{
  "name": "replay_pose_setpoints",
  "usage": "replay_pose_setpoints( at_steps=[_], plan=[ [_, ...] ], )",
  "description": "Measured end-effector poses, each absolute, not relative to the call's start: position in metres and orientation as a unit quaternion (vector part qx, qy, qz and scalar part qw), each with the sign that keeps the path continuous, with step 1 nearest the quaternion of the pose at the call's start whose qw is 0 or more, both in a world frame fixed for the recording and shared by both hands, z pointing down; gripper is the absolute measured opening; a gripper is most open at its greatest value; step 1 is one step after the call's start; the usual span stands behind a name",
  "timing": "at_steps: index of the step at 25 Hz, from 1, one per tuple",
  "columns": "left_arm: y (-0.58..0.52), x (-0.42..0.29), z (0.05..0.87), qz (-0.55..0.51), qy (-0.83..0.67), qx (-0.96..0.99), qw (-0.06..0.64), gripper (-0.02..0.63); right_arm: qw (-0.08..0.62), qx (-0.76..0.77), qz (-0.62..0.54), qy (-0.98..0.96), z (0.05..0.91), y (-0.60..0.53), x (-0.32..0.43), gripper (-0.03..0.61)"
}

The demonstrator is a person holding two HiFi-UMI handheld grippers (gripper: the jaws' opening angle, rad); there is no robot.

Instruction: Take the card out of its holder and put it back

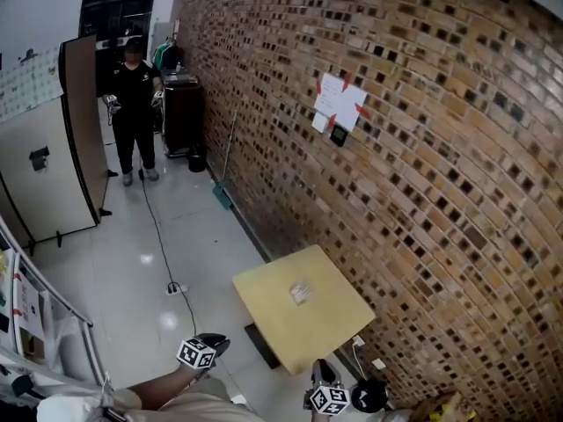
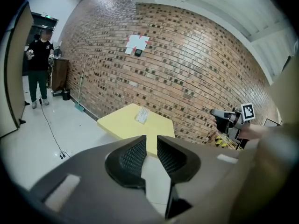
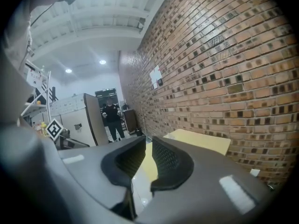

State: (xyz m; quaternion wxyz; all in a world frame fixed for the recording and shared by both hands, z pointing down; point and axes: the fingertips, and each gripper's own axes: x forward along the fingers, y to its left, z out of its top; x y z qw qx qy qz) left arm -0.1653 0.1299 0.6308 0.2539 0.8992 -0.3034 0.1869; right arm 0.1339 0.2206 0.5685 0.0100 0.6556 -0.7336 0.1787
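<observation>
Far off beyond the yellow table [image 1: 330, 325], to its left, a person [image 1: 134, 104] in dark clothes stands on the pale floor next to a tall partition [image 1: 81, 130]. A thin black cable [image 1: 158, 236] runs across the tiles from that person toward the table's left side.

The left gripper [image 2: 151, 142] hangs short of the table's near edge, off its left corner. Its tongs stand a narrow slit apart, with nothing between them.

The card holder [image 1: 301, 292] lies flat on the table, about the middle of the top. It is a small pale thing, untouched by either gripper. I cannot make out the card inside it.

The right gripper [image 3: 148, 142] sits short of the table's near right corner. Its tongs are also a thin gap apart and grip nothing.

The brick wall [image 1: 440, 192] runs along the table's right side. On it, well beyond the table, a white sheet [image 1: 339, 102] is fixed with red tape at its corners.
</observation>
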Motion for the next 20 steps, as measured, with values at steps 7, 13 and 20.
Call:
replay_pose_setpoints(
  at_steps=[7, 13, 20],
  plan=[
    [0.089, -0.141, 0.599, 0.162, -0.276, 0.918, 0.235, 0.091, 0.003, 0.679, 0.171, -0.714, 0.549, 0.21, 0.147, 0.049],
    [0.07, -0.14, 0.585, 0.165, -0.249, 0.928, 0.225, 0.089, -0.006, 0.695, 0.154, -0.702, 0.532, 0.198, 0.139, 0.048],
    [0.048, -0.144, 0.58, 0.192, -0.224, 0.934, 0.202, 0.087, -0.01, 0.706, 0.147, -0.692, 0.524, 0.195, 0.126, 0.048]
  ],
)
